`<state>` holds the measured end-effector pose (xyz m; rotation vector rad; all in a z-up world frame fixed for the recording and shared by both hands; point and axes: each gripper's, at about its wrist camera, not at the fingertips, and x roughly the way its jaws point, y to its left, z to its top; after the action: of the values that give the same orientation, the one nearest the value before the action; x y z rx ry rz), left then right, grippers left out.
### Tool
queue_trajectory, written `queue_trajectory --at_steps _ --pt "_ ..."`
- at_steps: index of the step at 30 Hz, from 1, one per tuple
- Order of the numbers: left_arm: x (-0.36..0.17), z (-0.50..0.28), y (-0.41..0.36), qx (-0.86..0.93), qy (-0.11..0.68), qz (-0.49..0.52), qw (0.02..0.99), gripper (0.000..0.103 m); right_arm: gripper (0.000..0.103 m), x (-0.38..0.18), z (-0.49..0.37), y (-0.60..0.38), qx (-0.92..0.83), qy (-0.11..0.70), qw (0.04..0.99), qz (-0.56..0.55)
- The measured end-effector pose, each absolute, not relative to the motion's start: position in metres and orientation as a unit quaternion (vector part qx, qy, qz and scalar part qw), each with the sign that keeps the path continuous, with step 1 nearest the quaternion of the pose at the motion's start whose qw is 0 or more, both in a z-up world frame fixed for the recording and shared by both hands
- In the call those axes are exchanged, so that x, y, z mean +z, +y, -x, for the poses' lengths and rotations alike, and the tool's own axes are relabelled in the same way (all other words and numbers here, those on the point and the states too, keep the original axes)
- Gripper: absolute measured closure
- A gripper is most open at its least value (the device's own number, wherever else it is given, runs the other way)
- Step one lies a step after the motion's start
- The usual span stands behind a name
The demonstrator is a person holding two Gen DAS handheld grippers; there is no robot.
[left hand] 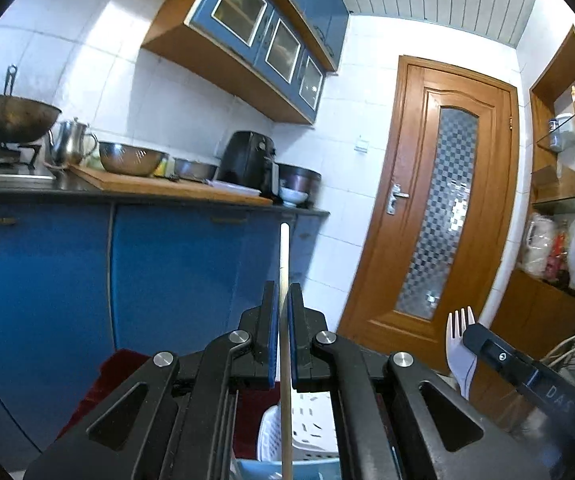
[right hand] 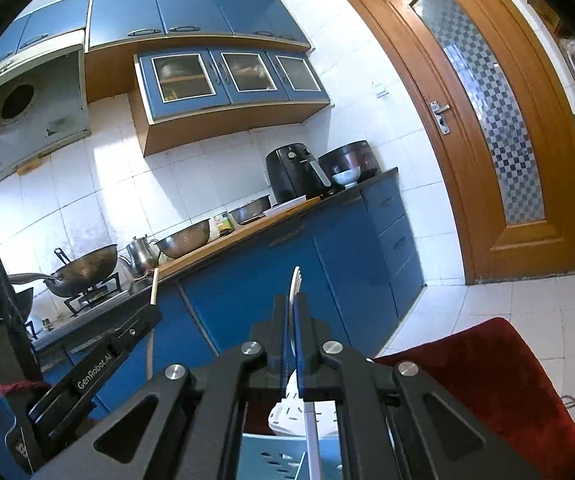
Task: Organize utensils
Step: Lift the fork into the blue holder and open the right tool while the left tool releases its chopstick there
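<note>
Kitchen: blue cabinets (left hand: 47, 280) ahead of both tools.
Hidden: utensil lower ends — cut off below the jaws.
Left gripper (left hand: 284, 320): pinching wooden stick (left hand: 284, 256), upright.
Right gripper (right hand: 292, 320): pinching white fork (right hand: 295, 280) — tines up.

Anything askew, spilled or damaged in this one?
Nothing stands out. The left gripper is shut on a wooden chopstick and the right gripper on a white plastic fork, both gripped cleanly. No spills show on the counter.

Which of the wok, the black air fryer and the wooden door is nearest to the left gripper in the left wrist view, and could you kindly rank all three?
From the left gripper, which holds a chopstick:
1. Black air fryer, on the counter just left of centre.
2. Wok, on the stove at far left; close to the fryer's range, so this order is tentative.
3. Wooden door, in the back wall at right.
</note>
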<state>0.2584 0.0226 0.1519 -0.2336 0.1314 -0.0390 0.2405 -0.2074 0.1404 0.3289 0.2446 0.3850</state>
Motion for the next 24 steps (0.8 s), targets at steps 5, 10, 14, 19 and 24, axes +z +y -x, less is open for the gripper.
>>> queue_trajectory --at_steps 5,10,14,19,24 --pt "0.14 -0.262 0.025 -0.018 0.064 0.115 0.991 0.101 0.099 0.128 -0.24 -0.203 0.186 0.114 0.966 -0.139" --pt "0.121 -0.258 0.024 -0.026 0.072 0.115 0.99 0.101 0.099 0.118 -0.244 -0.202 0.191 0.123 0.965 -0.133" --pt "0.113 -0.255 0.025 -0.035 0.074 0.118 0.99 0.101 0.099 0.112 -0.244 -0.204 0.189 0.127 0.965 -0.131" --pt "0.107 -0.25 0.022 -0.041 0.08 0.116 0.989 0.101 0.098 0.11 -0.238 -0.203 0.19 0.131 0.965 -0.12" --pt "0.103 -0.245 0.019 -0.052 0.092 0.112 0.988 0.1 0.098 0.113 -0.229 -0.2 0.196 0.134 0.965 -0.108"
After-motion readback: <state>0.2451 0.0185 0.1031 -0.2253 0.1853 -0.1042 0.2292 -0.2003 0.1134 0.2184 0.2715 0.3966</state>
